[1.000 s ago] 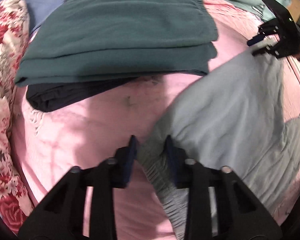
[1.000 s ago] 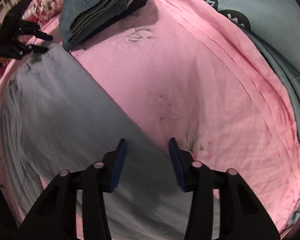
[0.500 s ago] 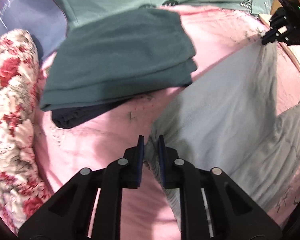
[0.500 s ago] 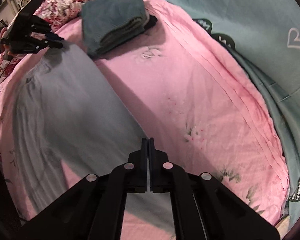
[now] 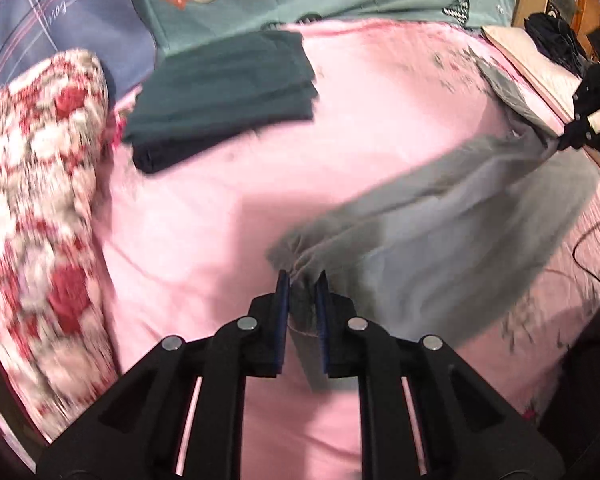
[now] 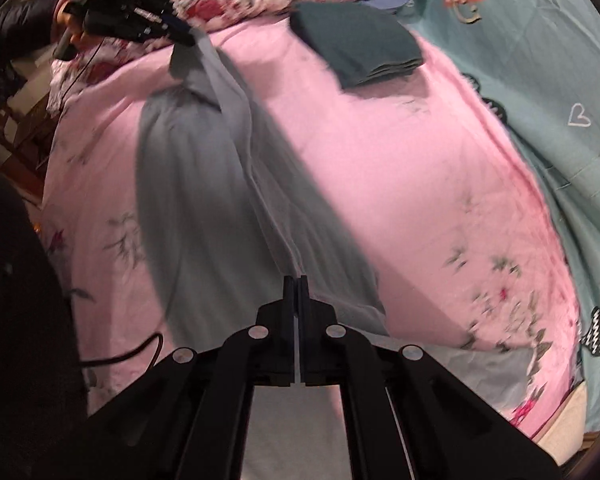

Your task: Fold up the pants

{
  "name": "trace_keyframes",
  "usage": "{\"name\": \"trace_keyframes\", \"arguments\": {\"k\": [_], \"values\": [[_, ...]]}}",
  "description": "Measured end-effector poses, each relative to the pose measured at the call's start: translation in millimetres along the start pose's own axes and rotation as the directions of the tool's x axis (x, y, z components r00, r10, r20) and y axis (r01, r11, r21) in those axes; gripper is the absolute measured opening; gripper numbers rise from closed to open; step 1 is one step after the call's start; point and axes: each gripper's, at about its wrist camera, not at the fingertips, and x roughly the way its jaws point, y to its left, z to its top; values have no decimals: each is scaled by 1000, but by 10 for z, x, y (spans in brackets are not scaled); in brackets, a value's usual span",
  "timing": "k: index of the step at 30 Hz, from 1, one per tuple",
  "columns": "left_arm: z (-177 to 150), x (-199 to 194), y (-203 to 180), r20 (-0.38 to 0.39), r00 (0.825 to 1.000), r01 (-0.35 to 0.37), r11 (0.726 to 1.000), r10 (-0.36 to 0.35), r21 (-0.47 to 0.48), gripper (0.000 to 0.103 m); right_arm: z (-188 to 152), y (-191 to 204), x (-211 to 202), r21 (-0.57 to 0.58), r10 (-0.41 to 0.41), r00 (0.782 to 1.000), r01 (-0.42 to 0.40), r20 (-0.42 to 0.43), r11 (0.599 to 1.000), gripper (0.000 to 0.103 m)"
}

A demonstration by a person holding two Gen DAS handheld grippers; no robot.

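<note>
Pants (image 5: 440, 240), grey, pinched at both ends: left hand-held gripper (image 5: 302, 280) clamps waistband, right hand-held gripper (image 6: 296, 284) clamps hem. No legible writing.

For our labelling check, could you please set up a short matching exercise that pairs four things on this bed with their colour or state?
Things:
1. pants
2. folded stack
3. bed sheet
4. pillow

Descriptions:
A. pink, spread over the bed
B. red and white flowers
C. grey, pinched by both tongs, partly lifted
D. dark green, lying near the head of the bed

Pairs: 1-C, 2-D, 3-A, 4-B
</note>
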Motion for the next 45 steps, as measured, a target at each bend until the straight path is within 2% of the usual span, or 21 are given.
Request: {"name": "trace_keyframes", "arguments": {"k": [6,10,12,15,16,18,19,20,22,25,27,28,29,31,32,33,34,36,39,42,45], "values": [[-443,84,-287,-53,999,-6,1000,7,14,12,-311,579,305,-3,35,997,-35,-72,999,1],[-607,82,-370,-43,999,-31,999,30,-15,13,-423,717,415,19,49,994,-47,-103,999,1],[-634,118,-383,-41,998,-42,998,40,-47,12,-441,684,496,70,61,991,-53,-115,996,1],[-640,102,-406,-21,998,-60,997,59,-58,13,-389,639,552,116,79,986,-62,-150,991,10],[-635,86,-405,-12,998,-66,996,65,-62,13,-336,631,512,111,66,987,-50,-147,993,18],[-592,4,-393,27,997,-65,994,67,-85,13,-144,629,325,106,19,996,-10,-84,994,31],[-568,-23,-384,41,997,-62,994,66,-93,13,-6,645,212,107,-12,1000,15,-23,994,44],[-534,-64,-370,64,996,-58,993,65,-107,13,146,667,107,116,-39,998,33,46,993,53],[-481,-115,-341,99,993,-54,990,67,-126,13,520,767,-42,123,-17,978,-9,207,992,67],[-408,-158,-315,134,989,-47,989,65,-137,13,1022,1045,41,57,39,941,-62,335,996,73],[-369,-194,-318,159,985,-40,990,61,-133,13,1300,1240,209,-13,42,931,-39,364,999,73],[-354,-212,-316,170,984,-34,990,56,-134,8,1404,1294,296,-37,42,930,-31,365,999,73],[-341,-228,-304,182,981,-45,989,70,-137,13,1496,1325,392,-58,51,933,-32,356,998,73],[-328,-258,-250,204,978,-18,988,49,-151,13,1686,1395,633,-96,29,946,2,323,995,71],[-332,-268,-233,211,976,-14,988,47,-155,13,1731,1408,716,-108,16,948,19,319,994,66],[-341,-266,-219,209,977,-19,988,51,-153,14,1765,1363,800,-118,42,950,-6,309,993,43],[-366,-264,-209,203,978,-24,988,54,-150,15,1810,1298,857,-109,92,953,-63,288,992,5],[-472,-272,-162,192,979,-39,987,69,-157,22,1904,1118,937,-22,143,955,-142,260,990,2],[-636,-286,-78,164,985,-22,983,52,-180,23,1918,896,839,83,132,943,-164,304,983,1],[-692,-265,-90,162,986,54,985,-27,-165,23,1952,662,753,175,114,938,-179,329,968,1],[-563,-147,-138,184,977,138,979,-109,-150,21,1945,590,645,215,95,936,-175,339,961,1]]}}
